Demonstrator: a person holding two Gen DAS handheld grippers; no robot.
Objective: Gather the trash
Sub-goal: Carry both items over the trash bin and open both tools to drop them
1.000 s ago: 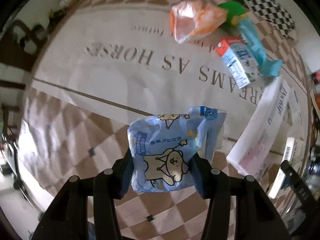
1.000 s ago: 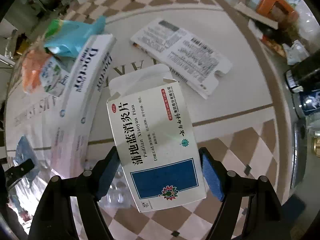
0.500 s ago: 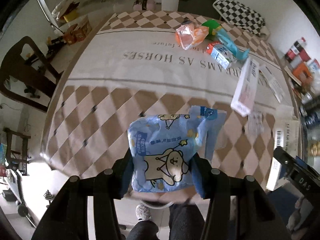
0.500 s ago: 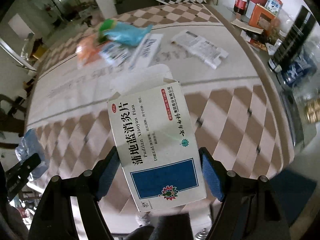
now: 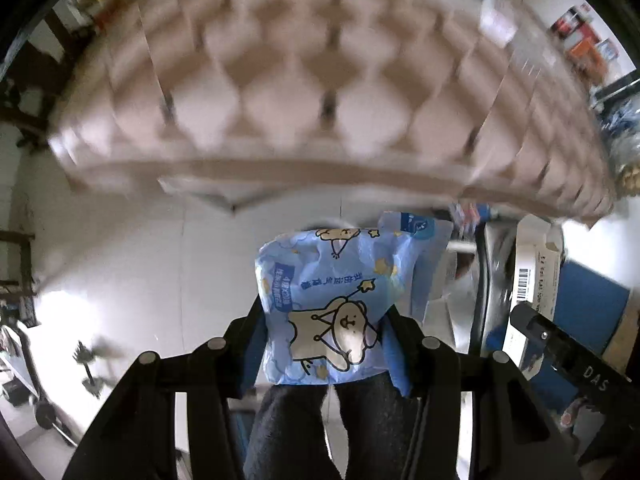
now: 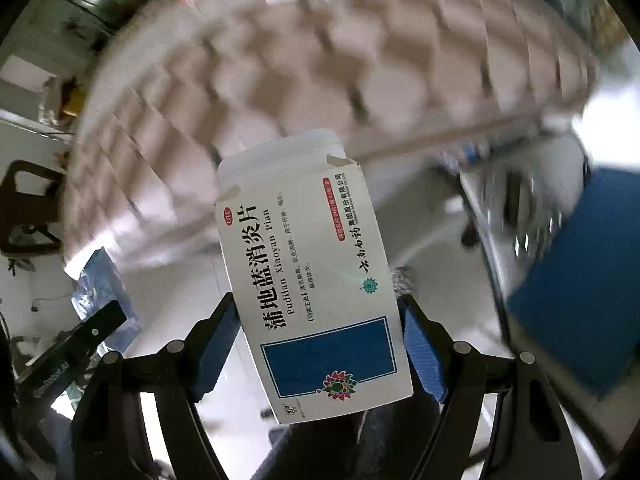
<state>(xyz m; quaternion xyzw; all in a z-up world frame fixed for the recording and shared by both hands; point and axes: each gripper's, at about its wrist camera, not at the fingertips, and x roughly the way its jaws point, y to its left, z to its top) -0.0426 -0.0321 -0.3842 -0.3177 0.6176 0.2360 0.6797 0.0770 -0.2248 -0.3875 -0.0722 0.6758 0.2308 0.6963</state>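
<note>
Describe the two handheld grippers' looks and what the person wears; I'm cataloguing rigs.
The left gripper and the right gripper look alike: black angular linkage arms with round silver pivot pins, and blue pads lining the fingers. The person's dark trousers show below.

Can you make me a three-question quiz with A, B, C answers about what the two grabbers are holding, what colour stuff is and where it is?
1. What does the left gripper hold?
A. a blue cartoon wrapper
B. a red can
C. nothing

2. What colour is the big rectangle on the medicine box?
A. green
B. blue
C. yellow

3. Where are the grippers now?
A. over the table's middle
B. past the table edge, above the floor
C. inside a drawer

Answers: A, the blue cartoon wrapper sits between the pads; B, the printed panel is blue; B, the table edge lies ahead and pale floor shows below.
</note>
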